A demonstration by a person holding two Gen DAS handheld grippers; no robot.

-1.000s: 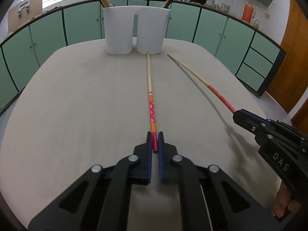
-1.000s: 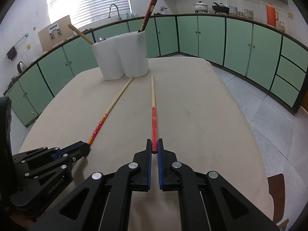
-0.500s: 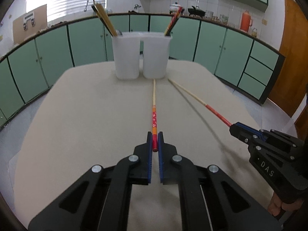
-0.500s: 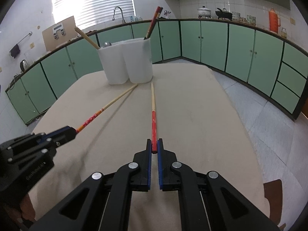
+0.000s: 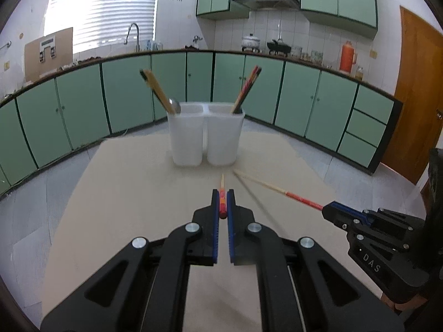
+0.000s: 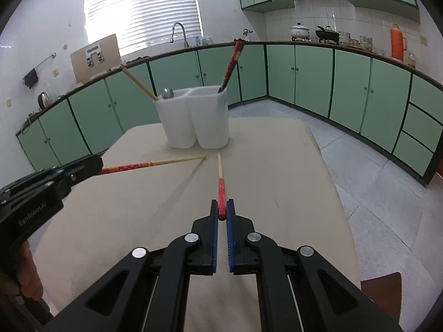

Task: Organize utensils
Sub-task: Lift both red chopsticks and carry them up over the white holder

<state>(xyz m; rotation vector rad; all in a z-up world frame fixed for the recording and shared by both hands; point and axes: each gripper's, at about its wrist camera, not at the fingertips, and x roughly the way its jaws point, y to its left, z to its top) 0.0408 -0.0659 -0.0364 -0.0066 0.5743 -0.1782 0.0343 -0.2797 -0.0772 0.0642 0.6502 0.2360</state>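
Note:
My left gripper (image 5: 222,197) is shut on the red end of a chopstick (image 5: 222,184) that points at the white two-compartment holder (image 5: 206,135). My right gripper (image 6: 221,207) is shut on the red end of a second chopstick (image 6: 220,177), also pointing at the holder (image 6: 193,119). Both chopsticks are held in the air above the beige table (image 5: 133,193). The right gripper and its chopstick (image 5: 277,189) show at the right of the left wrist view. The left gripper and its chopstick (image 6: 138,165) show at the left of the right wrist view. The holder has wooden utensils and a spoon on its left, red chopsticks on its right.
Green kitchen cabinets (image 5: 304,99) run around the room behind the table. The table edge (image 6: 326,171) drops to a tiled floor on the right. A brown chair corner (image 6: 382,282) sits at the lower right of the right wrist view.
Both grippers have lifted their chopsticks off the table and raised them. The holder now looks smaller and lower in both views.

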